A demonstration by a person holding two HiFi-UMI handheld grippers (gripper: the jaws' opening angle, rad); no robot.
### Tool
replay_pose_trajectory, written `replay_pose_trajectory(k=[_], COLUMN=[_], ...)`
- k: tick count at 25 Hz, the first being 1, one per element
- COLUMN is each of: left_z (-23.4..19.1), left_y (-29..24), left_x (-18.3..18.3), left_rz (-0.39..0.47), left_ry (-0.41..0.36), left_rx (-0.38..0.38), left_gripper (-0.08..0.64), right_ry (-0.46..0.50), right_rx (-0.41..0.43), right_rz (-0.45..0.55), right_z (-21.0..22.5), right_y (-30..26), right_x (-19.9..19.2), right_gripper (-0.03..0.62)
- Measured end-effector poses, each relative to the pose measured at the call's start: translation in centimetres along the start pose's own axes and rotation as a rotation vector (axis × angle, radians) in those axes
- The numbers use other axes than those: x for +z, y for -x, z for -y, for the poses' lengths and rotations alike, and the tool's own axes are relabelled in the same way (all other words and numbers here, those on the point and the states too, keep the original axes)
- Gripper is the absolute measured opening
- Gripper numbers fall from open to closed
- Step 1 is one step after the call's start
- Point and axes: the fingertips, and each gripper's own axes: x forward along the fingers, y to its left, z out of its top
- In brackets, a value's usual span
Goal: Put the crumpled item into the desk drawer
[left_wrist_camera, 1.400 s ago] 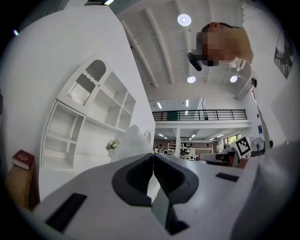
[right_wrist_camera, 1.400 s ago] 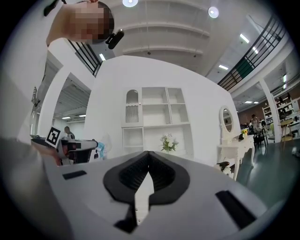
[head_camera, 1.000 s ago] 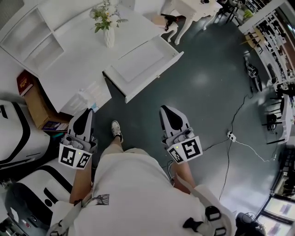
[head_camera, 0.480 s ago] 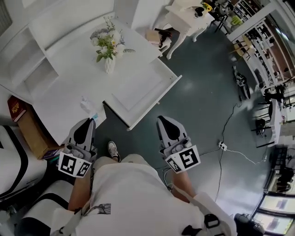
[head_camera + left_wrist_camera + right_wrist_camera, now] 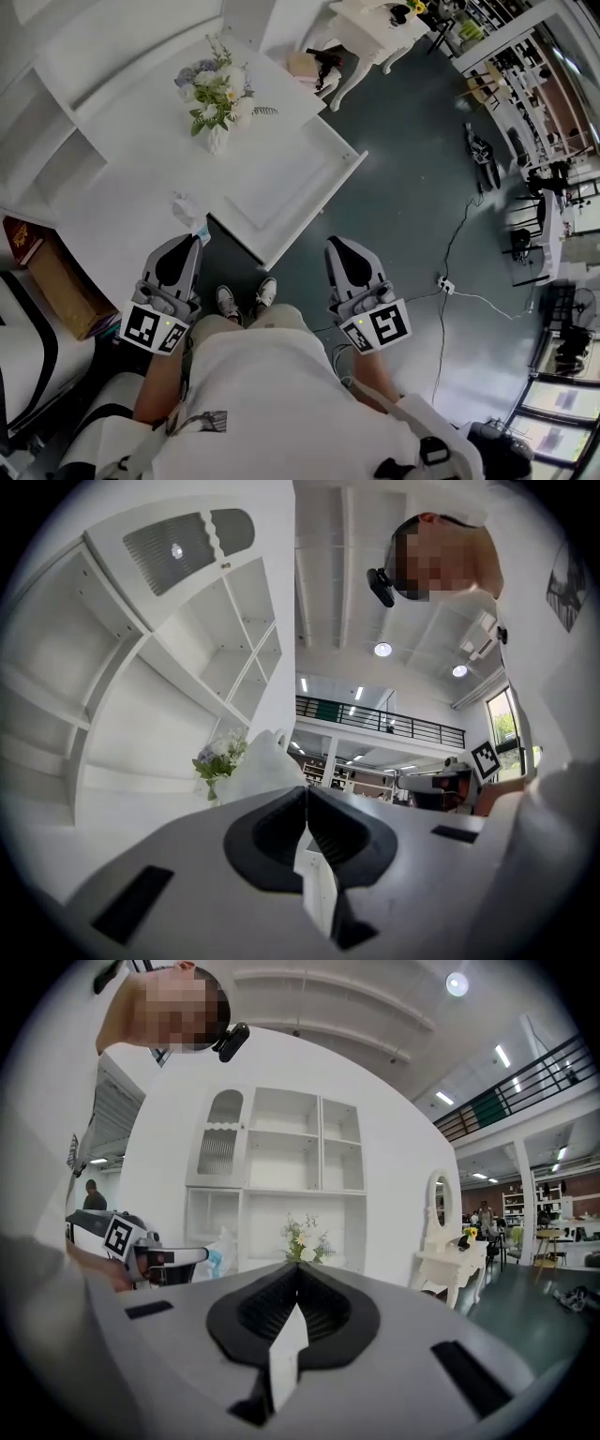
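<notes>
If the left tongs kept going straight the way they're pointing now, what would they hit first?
Most likely the crumpled item at the near edge of the white desk, right ahead of the shut left tongs. Depth is unclear, so they might pass just over it.

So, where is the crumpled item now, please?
Head view, left side: the crumpled item lies on the desk near its front edge, ahead of the left gripper, left of the drawer.

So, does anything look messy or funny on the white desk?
Yes: a crumpled white-and-blue scrap lies loose near the white desk's front edge, and the white drawer beside it is pulled wide open.
</notes>
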Motion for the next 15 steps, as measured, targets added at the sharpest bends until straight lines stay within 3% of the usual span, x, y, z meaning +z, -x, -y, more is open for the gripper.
replay_pose_trajectory(k=[6,15], left_z=[0.5,2.3], left_y=[-3.2,-8.6], left_x=[-2.3,-1.5], left_rz=[-0.047,-0.058], left_ry=[0.015,-0.032], left_rx=[-0.048,-0.021], left_gripper=[0.02,0.02], right_ry=[0.006,-0.051], right_rx=[-0.025,0.012], right_rz=[-0.008,0.064], right_z=[2.2,7.3], right_y=[-0.5,-1.2], right_x=[-0.4,0.0], right_gripper=[0.009,0.009])
